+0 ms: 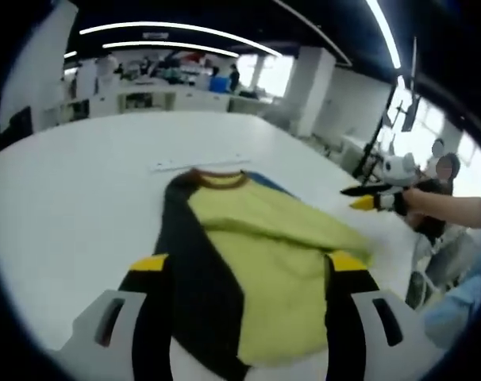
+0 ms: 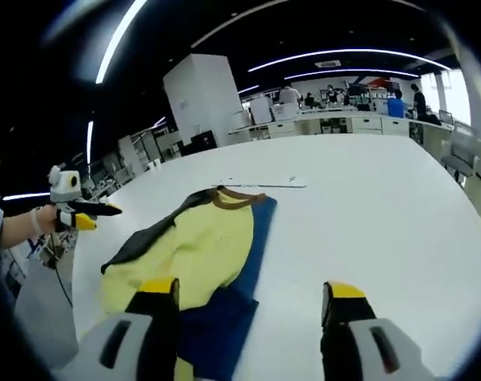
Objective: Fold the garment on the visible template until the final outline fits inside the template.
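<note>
Mid-fold: garment lies bunched on counter, centre frame. Left claw and right claw both wide, empty. Next I grab an edge.

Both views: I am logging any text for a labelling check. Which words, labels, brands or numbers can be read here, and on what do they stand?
None can be read.
White strip on the table beyond the garment: any marks on it are too small and blurred.
Garment: no print or label shows.
Background office: any signs are too blurred to read.
</note>
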`<state>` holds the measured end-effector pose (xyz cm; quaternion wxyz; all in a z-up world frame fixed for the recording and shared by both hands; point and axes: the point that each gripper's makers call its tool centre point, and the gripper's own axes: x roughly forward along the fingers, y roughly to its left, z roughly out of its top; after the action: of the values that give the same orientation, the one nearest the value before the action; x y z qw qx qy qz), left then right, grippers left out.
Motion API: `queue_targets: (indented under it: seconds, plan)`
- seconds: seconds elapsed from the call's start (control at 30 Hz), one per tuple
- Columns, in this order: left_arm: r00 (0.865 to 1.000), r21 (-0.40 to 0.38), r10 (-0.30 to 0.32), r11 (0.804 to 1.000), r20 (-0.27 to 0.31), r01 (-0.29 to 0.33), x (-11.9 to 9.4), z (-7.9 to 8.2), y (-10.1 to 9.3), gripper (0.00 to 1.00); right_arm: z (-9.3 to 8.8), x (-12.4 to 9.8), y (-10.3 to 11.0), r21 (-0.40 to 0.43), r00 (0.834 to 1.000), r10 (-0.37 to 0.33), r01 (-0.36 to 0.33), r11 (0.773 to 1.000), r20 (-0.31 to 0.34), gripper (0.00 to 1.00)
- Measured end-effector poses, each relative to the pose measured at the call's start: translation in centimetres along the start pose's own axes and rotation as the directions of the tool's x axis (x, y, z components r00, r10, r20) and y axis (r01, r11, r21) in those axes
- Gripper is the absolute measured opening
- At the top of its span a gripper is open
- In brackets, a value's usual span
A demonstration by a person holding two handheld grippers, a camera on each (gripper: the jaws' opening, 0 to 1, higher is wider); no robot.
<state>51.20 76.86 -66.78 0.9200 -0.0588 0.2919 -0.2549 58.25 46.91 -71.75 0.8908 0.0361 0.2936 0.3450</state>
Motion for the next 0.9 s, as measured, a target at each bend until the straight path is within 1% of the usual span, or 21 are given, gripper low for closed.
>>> queue_targets:
  seconds: [0.1, 0.2, 0.23, 0.3, 0.37, 0.53, 0.57, 0.77, 0.8, 0.83, 0.87, 0.9]
  plan:
    - [1.000, 0.001, 0.001, 1.000, 0.001, -0.001, -0.7, -0.5, -0.8, 0.74, -1.0, -1.0, 0.3, 0.000, 1.000, -0.002, 0.002, 1.000, -0.013, 0.71]
    - [1.000, -0.004, -0.005, 1.000, -0.003, 0.005, -1.0, -1.1, -1.3, 0.74, -1.9, -1.5, 0.3, 0.010, 1.000, 0.004, -0.003, 1.000, -0.027, 0.65]
    - [1.000, -0.003, -0.002, 1.000, -0.004, 0.002, -1.1, -1.2, -1.3, 0.74, -2.1, -1.5, 0.0, 0.020, 0.999, 0.008, -0.008, 1.000, -0.031, 0.64]
    - [1.000, -0.007, 0.001, 1.000, -0.002, -0.001, -1.2, -1.1, -1.1, 0.74, -2.5, -1.9, 0.4, 0.017, 0.999, 0.007, -0.006, 1.000, -0.036, 0.63]
    - [1.000, -0.018, 0.004, 1.000, 0.007, -0.003, -1.5, -1.0, -1.3, 0.74, -2.5, -1.7, 0.4, 0.013, 0.999, 0.005, -0.004, 1.000, -0.037, 0.63]
    - [1.000, -0.013, 0.009, 1.000, 0.012, -0.009, -1.7, -0.7, -1.1, 0.74, -2.8, -1.5, 1.1, 0.013, 0.998, 0.023, -0.022, 1.000, -0.053, 0.59]
    - [1.000, -0.020, 0.010, 1.000, 0.016, -0.009, -1.8, -0.8, -1.0, 0.74, -2.9, -1.5, 1.0, 0.018, 0.998, 0.024, -0.023, 1.000, -0.053, 0.59]
    - [1.000, -0.009, 0.022, 1.000, -0.003, -0.022, -2.0, -1.7, -0.5, 0.75, -3.3, -1.4, 1.8, 0.005, 0.997, 0.038, -0.038, 0.999, -0.071, 0.59]
    - [1.000, -0.017, 0.024, 1.000, -0.007, -0.024, -2.1, -1.8, -0.3, 0.75, -3.6, -1.4, 2.0, 0.003, 0.996, 0.040, -0.040, 0.999, -0.079, 0.58]
    - [1.000, -0.023, 0.025, 0.999, -0.005, -0.025, -2.2, -1.9, -0.2, 0.74, -3.7, -1.4, 2.2, 0.000, 0.995, 0.045, -0.045, 0.999, -0.086, 0.56]
    - [1.000, -0.031, 0.030, 0.999, -0.004, -0.030, -2.3, -2.2, 0.0, 0.74, -4.1, -1.5, 2.5, -0.001, 0.993, 0.058, -0.058, 0.998, -0.105, 0.52]
    - [0.999, -0.035, 0.033, 0.999, -0.004, -0.033, -2.4, -2.4, 0.1, 0.74, -4.3, -1.5, 2.7, 0.002, 0.992, 0.068, -0.068, 0.998, -0.109, 0.48]
